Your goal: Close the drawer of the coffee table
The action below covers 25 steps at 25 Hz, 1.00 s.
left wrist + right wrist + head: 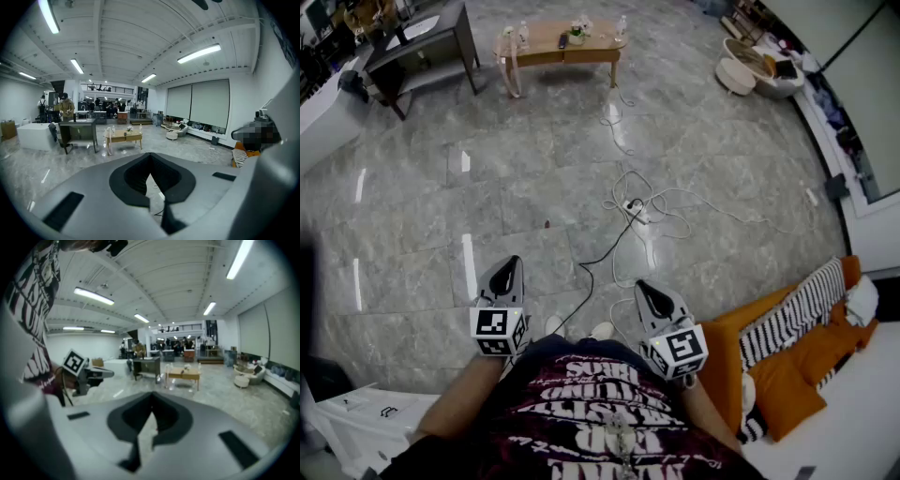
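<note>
You held both grippers low in front of you, well apart from the coffee table (562, 49), which stood far off across the grey stone floor (487, 187). Its drawer was too small to make out. The left gripper (511, 268) had its fingers clenched on nothing, and so did the right gripper (644, 291). A tangle of cables (634, 206) lay on the floor between you and the table, and an orange sofa (783, 375) stood at your right.

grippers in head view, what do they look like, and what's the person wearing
Both the left gripper and right gripper have pale grey bodies tapering to black jaws, each carrying a white cube with black square markers. The person wears a dark shirt with red and white lettering.
</note>
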Motion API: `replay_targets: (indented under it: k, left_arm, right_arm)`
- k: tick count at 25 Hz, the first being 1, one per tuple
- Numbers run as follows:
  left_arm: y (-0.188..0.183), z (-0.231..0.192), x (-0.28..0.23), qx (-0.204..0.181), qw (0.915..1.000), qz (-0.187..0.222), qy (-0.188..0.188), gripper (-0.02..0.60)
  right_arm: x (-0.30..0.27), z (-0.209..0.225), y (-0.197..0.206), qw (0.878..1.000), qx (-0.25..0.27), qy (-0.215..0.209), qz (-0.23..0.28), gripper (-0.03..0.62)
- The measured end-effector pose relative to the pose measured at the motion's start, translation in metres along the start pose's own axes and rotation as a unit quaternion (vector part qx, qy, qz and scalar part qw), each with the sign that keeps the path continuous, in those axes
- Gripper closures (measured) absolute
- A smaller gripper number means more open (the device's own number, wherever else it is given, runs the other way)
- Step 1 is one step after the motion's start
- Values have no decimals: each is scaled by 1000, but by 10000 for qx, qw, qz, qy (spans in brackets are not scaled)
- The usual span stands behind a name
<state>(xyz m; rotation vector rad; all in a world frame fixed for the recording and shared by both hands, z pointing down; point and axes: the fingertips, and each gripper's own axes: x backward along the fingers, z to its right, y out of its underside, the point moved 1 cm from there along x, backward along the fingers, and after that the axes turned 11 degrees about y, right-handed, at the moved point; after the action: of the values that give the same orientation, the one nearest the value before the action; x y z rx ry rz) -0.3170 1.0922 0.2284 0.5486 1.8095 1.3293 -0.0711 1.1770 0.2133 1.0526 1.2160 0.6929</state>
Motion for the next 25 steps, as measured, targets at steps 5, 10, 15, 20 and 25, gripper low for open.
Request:
replay_targets:
  k: [5,10,15,20,25]
  left_arm:
    - [-8,42,-7,4,10000,11,-71,560]
    - [-10,83,-11,-26,10000,19,-48,560]
    - [-24,94,1,-187,9997,13,-170,560]
    - [-30,97,7,-325,9991,-70,-280,560]
    - [-27,104,2,-424,9987,-163,-248,560]
  right_arm:
    - [33,35,12,10000,-54,-25,42,560]
    - [62,75,32,9991,-416,57,109,559]
    - [71,98,35,9963,-817,147,236,559]
    - [70,104,32,9945,-986,107,349,559]
    - [65,118,36,9921,-1186,169,364,559]
